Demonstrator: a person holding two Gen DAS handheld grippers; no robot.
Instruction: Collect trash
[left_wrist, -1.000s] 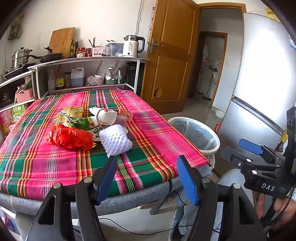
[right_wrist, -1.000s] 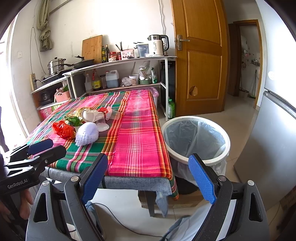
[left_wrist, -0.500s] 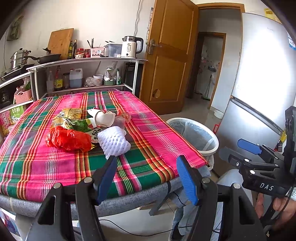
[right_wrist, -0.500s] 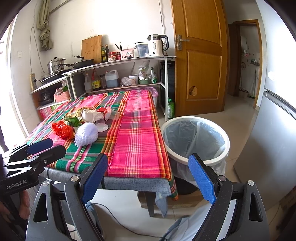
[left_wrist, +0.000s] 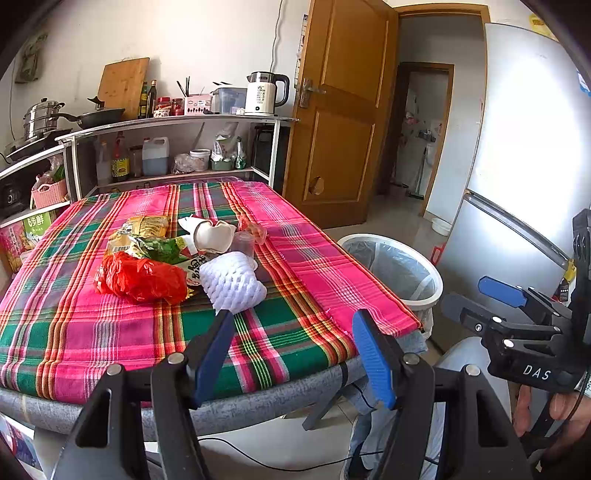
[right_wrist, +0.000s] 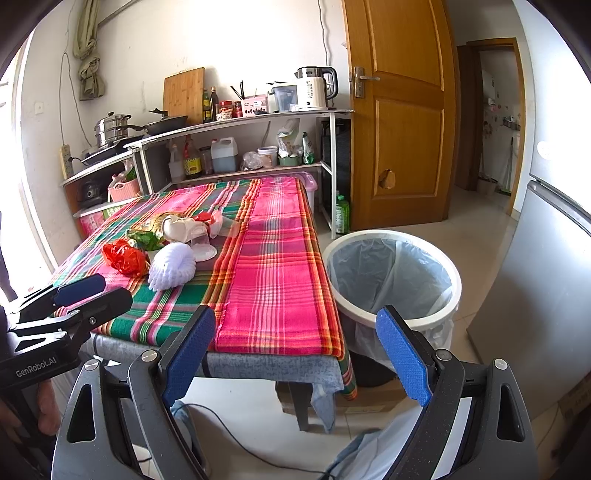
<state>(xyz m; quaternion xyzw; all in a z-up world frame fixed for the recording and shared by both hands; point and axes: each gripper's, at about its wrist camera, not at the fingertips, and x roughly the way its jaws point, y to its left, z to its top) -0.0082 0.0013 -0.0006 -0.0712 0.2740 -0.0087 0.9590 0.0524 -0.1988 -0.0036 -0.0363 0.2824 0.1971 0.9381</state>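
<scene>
Both tongs are held off the near edge of the bench (left_wrist: 92, 343), empty, and no piece of trash has been lifted. The left tongs (left_wrist: 291, 354) stand with jaws apart, aimed at the trash pile. The right tongs (right_wrist: 295, 354) likewise stand with jaws apart, pointed between the bench corner and the bin.

Landmark: the white foam fruit net (left_wrist: 232, 282), nearest item of the pile.
- Red plastic bag (left_wrist: 142, 277): touching the net on its left side.
- Green and yellow snack wrappers (left_wrist: 147, 236): behind the red bag, beyond the net.
- Crumpled white paper cup (left_wrist: 212, 236): just behind the net.
- Clear plastic cup (left_wrist: 243, 243): just behind the net, beside the paper cup.
- Lined waste bin (right_wrist: 393, 273): on the floor, well to the right of the net, close against the bench side; it appears empty.

Assessment: the step in hand is the approach to the first pick; the collection proper appears not yet begun. The next move calls for the left tongs to advance over the bench edge, straddle the foam net and close on it, then carry it right to the bin. The net is soft and light; a shallow bite may slip, and dragging it may disturb the red bag touching it.
</scene>
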